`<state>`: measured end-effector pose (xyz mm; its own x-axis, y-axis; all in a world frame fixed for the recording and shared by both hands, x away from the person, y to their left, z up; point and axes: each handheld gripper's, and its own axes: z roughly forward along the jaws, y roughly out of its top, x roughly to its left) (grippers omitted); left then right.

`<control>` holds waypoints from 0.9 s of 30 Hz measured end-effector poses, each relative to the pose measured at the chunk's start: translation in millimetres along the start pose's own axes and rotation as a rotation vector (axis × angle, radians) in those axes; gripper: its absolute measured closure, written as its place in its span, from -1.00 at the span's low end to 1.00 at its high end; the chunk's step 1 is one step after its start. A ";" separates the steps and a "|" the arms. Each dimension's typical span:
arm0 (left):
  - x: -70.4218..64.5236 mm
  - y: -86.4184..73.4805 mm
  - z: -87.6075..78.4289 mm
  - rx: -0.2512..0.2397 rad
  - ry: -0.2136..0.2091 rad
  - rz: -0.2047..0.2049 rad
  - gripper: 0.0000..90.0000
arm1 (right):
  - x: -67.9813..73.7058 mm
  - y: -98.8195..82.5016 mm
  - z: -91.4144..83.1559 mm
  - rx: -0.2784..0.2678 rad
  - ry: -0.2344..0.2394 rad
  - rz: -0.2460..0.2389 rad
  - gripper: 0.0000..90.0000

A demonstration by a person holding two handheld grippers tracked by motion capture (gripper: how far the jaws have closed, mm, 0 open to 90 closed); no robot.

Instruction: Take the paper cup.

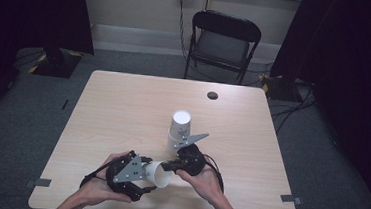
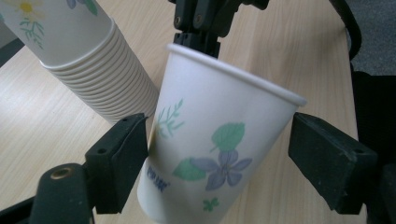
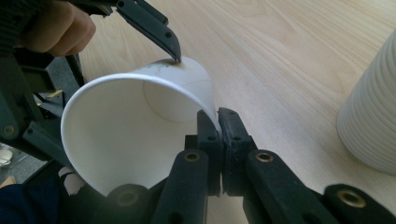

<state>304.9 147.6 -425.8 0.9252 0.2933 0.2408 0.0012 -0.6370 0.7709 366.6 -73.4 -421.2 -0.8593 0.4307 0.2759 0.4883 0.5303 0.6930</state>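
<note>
My right tool [image 3: 219,122]: jaws pressed together on the rim of a single paper cup [image 3: 135,126], one jaw inside the mouth, one outside the wall. Cup held off the surface [image 1: 123,109], lying on its side with its mouth toward my right hand [image 1: 205,181].

My left tool [image 2: 217,149]: jaws spread wide, one on each side of the same cup's lower body. The left jaw sits at or just beside the wall; I cannot tell whether it touches. The right jaw stands clear of it.

Cup: white, printed with a purple flower and green leaves.

Stack of matching cups [image 1: 178,131]: upside down on the surface, just beyond my right tool, near the surface's middle.

Also present: a folding chair [image 1: 222,44] past the far edge; a small dark round spot [image 1: 213,95] near that edge.
</note>
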 end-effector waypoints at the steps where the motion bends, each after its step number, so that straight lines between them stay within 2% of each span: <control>1: -0.1 -0.3 0.8 0.004 0.001 -0.005 -0.57 | 0.4 1.1 0.4 0.001 -0.003 0.004 0.97; 5: -0.7 -1.8 1.7 0.016 0.021 0.002 -0.54 | 0.1 4.3 1.4 -0.008 0.003 0.023 0.97; 7: -1.8 -1.6 2.0 0.013 0.025 -0.008 -0.55 | 0.6 5.7 3.1 -0.006 0.003 0.034 0.97; 11: -6.1 1.6 4.0 0.043 0.054 0.025 -0.56 | 2.8 9.7 10.1 0.013 0.010 0.065 0.97; 17: -7.2 0.1 6.6 0.044 0.094 0.031 -0.53 | 2.8 12.2 12.3 0.028 -0.004 0.104 0.97; 19: -7.0 -0.1 6.4 0.049 0.097 0.030 -0.51 | 2.3 12.1 12.6 0.023 -0.007 0.114 0.96; 25: -1.8 -2.7 6.2 0.036 0.103 -0.023 -0.45 | 1.0 12.9 13.3 0.009 -0.027 0.124 0.94; 27: -2.0 -2.6 6.1 0.037 0.113 -0.018 -0.45 | 0.5 13.5 13.2 0.011 -0.030 0.130 0.95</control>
<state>305.3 144.3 -431.9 0.8764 0.3819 0.2932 0.0335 -0.6558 0.7542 374.8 -56.5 -420.5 -0.7841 0.5177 0.3425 0.5967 0.4766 0.6457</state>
